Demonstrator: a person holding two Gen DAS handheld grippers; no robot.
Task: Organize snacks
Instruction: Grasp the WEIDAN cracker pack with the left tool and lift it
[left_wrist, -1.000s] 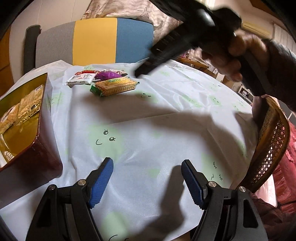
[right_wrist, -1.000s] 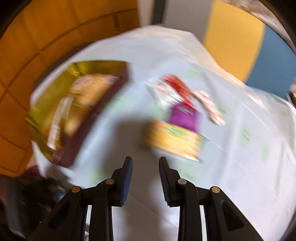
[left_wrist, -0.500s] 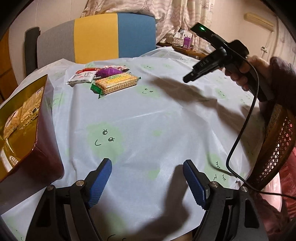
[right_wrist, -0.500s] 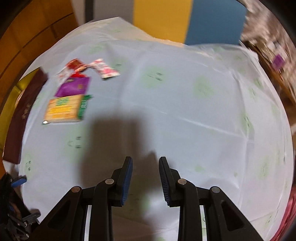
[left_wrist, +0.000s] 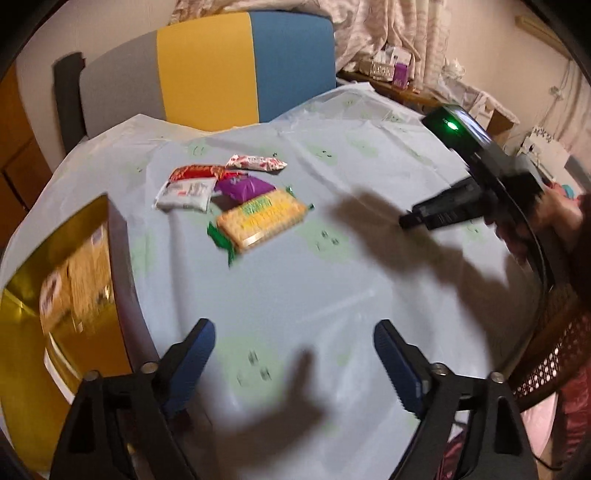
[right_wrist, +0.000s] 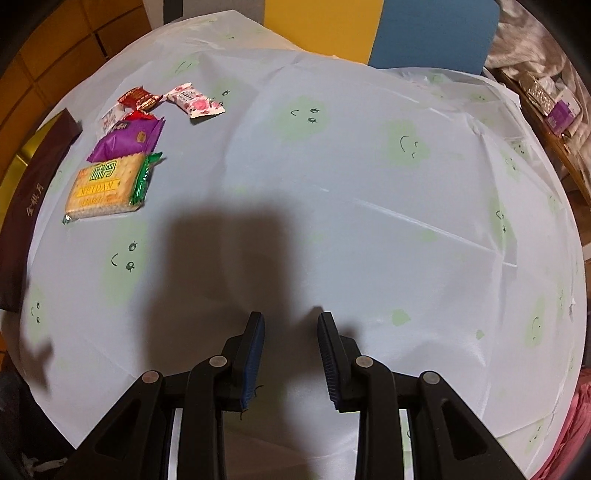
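The left gripper has lifted, its empty jaws just opening wider — the right gripper swung off the snacks.

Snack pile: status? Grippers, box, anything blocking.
Left gripper empty, jaws just opened wider. Right gripper empty, narrow gap. Snack pile untouched on tablecloth, beside gold-lined box. Nothing in the way.

Lighting: warm, dim indoor light from above; dark, soft-edged shadows fall across the table. Left wrist view: motion blur throughout. Right wrist view: sharp. Both: strong fisheye curvature, black vignette at the corners.
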